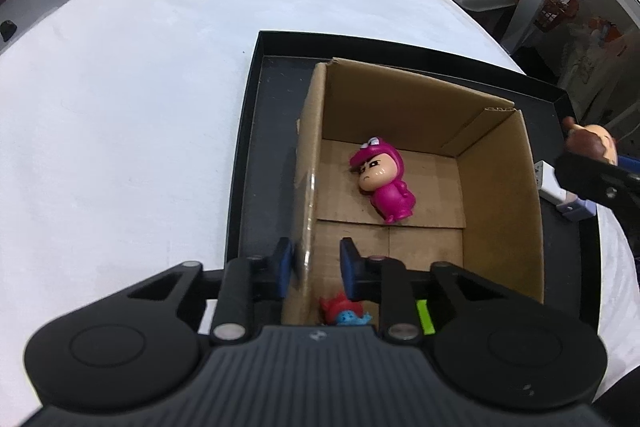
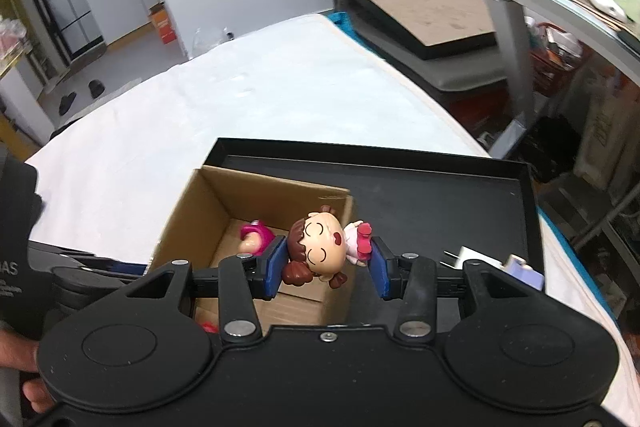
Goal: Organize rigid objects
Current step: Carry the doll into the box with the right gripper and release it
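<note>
White table carries a black tray; an open cardboard box stands in the tray's left part. A second tray sits off the table at 1 o'clock in the right wrist view.

Left gripper: jaws narrow, straddling the box's left wall, blue pads either side; firm pinch cannot be confirmed.

Right gripper: clamped on a brown-haired doll, held above the box's right wall.

Inside the box: pink figure lying centre floor; red-and-blue toy at 6 o'clock, partly hidden by the left gripper. Small white and lilac items lie on the tray at 3 o'clock.
</note>
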Available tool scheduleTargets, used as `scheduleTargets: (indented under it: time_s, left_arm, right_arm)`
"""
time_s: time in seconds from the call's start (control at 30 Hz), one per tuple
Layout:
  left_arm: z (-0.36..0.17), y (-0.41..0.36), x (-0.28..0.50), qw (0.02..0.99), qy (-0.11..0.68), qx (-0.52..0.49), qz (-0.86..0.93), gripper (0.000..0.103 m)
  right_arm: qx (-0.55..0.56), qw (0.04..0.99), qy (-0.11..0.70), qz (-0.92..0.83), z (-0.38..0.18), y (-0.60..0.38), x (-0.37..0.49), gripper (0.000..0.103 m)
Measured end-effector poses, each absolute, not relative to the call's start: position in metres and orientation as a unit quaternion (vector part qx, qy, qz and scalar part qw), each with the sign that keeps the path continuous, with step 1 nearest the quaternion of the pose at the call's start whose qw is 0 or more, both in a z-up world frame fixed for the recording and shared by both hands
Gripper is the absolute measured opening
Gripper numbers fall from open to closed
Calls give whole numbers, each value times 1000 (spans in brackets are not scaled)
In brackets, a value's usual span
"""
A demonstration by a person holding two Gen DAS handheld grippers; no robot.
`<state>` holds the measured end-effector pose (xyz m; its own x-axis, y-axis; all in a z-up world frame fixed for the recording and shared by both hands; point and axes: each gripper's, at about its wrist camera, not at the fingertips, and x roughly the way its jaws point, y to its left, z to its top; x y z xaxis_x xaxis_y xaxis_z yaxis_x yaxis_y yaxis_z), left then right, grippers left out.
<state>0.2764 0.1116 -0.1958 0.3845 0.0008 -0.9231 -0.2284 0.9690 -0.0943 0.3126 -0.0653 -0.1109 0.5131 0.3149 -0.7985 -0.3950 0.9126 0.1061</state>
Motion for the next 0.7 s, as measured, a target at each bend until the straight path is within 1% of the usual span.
scheduleTargets:
  time_s: [0.07,0.1,0.43,0.7]
  left_arm:
    - [-198,114,277,827,549,-99,73,12]
    - [-198,116,276,827,548,-103,74,11]
    - [-200,126,275,825,546,-128,68,11]
    - [-201,130,274,824,546,-137,63,12]
  right_arm:
    - [-52,866,452,208,-112,-58,314,43]
    - [-55,865,453,209,-113,-54,315,43]
    - [-97,854,464,214,-128,-21,320,43]
    - [-146,837,485,207,-151,2,322,43]
